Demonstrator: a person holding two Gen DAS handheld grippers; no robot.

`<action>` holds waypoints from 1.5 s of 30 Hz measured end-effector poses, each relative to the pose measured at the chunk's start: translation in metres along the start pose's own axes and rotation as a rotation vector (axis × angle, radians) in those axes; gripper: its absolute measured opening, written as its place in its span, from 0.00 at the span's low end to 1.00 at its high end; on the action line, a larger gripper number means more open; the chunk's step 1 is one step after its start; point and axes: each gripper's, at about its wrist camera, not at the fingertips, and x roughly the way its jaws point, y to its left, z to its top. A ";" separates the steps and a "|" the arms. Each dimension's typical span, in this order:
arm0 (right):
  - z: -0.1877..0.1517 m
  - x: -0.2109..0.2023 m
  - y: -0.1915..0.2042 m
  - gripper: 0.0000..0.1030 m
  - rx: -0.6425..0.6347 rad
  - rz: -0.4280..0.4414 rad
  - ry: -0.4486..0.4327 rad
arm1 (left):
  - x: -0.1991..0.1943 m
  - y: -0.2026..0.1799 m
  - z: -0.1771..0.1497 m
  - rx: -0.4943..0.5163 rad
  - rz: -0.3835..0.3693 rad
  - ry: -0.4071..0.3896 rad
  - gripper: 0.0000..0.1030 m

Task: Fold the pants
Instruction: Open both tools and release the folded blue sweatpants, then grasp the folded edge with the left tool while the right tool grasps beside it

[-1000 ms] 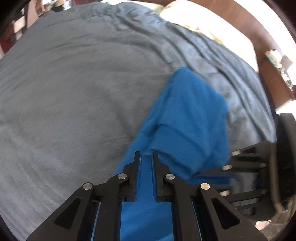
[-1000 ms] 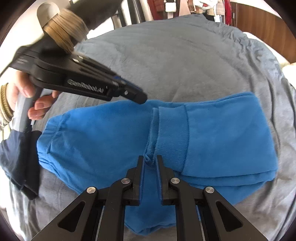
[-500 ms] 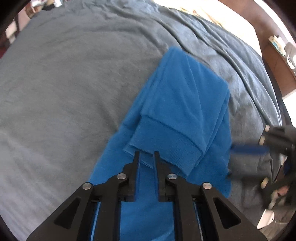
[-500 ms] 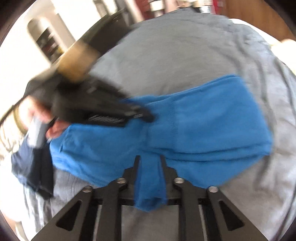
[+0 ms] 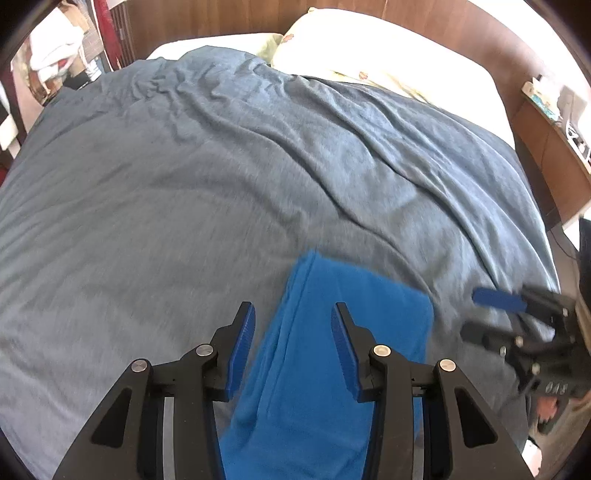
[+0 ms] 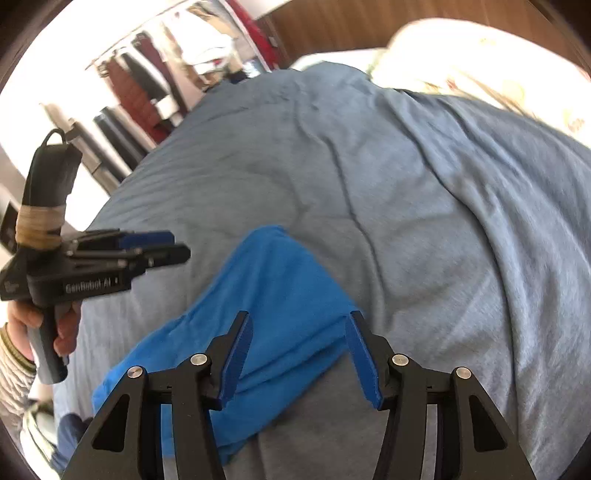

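Grey bedspread [image 5: 184, 221] carries the folded blue pants [image 5: 332, 369], while the left gripper [image 5: 291, 343] and right gripper [image 6: 297, 354], jaws just opening, stand apart above them, gripping nothing.

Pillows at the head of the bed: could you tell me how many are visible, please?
1: a pale pillow against the wooden headboard, partly under the grey blanket. Others may be hidden.

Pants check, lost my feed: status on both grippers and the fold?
Left gripper and right gripper open, jaws just opened, nothing pinched. Blue pants lie folded on grey blanket. Nothing in the way.
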 end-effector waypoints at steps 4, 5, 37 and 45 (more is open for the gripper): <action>-0.001 0.015 -0.018 0.52 0.071 -0.019 0.030 | 0.029 0.000 0.020 -0.002 -0.044 0.043 0.41; -0.001 0.018 -0.021 0.52 0.080 -0.021 0.035 | 0.037 -0.001 0.024 0.002 -0.051 0.058 0.41; -0.007 0.084 -0.054 0.52 0.092 0.012 0.134 | 0.136 0.013 0.028 0.017 -0.228 0.236 0.37; -0.005 0.097 -0.058 0.52 0.120 0.036 0.157 | 0.149 0.014 0.029 -0.024 -0.262 0.230 0.37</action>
